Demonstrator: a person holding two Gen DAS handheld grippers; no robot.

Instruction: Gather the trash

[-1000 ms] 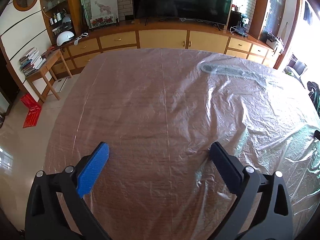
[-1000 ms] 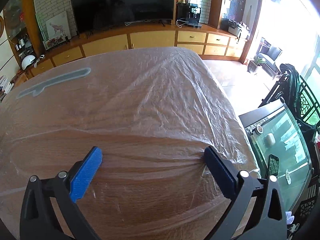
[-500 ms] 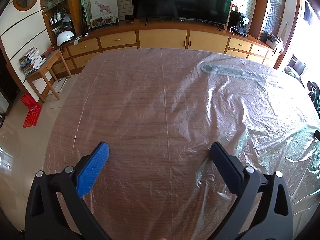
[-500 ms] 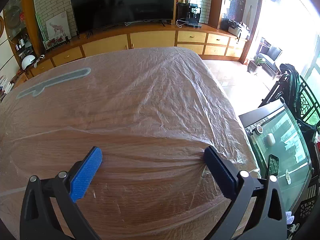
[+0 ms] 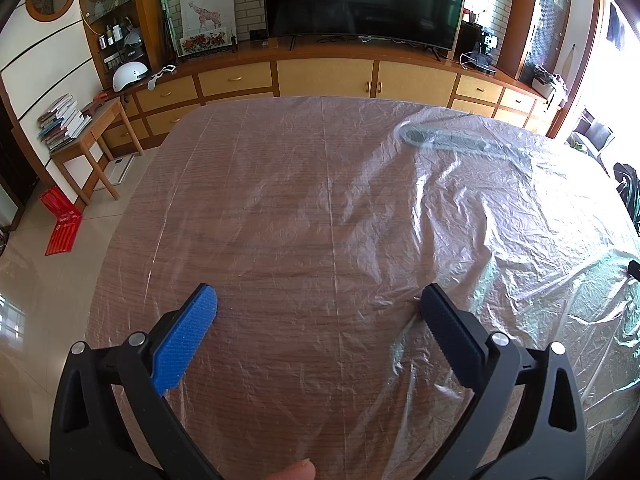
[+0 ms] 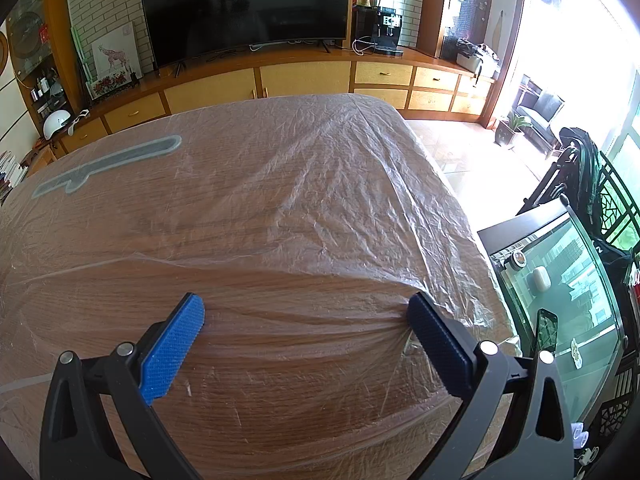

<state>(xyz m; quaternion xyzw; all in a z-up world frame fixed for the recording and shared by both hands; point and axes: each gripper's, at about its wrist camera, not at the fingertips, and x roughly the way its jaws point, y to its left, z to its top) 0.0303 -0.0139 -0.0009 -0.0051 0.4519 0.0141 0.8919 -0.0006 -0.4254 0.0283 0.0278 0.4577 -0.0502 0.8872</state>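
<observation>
A wooden table (image 5: 280,220) is covered with a thin, crinkled clear plastic sheet (image 5: 460,208), which also shows in the right wrist view (image 6: 340,200). My left gripper (image 5: 318,300) is open and empty, hovering low over the near part of the sheet. My right gripper (image 6: 306,310) is open and empty over the sheet near the table's right side; its right finger touches a bunched fold. A grey long flat object (image 5: 444,140) lies under the sheet at the far side and shows in the right wrist view (image 6: 108,164). No loose trash shows.
A TV (image 5: 360,0) on a long wooden cabinet (image 5: 320,76) stands behind the table. A small side table with books (image 5: 76,128) is at the left. A glass tank (image 6: 560,292) stands close to the table's right edge. A fingertip (image 5: 298,470) shows at the bottom.
Both grippers have stayed almost still. A fingertip has come into the bottom of the left wrist view.
</observation>
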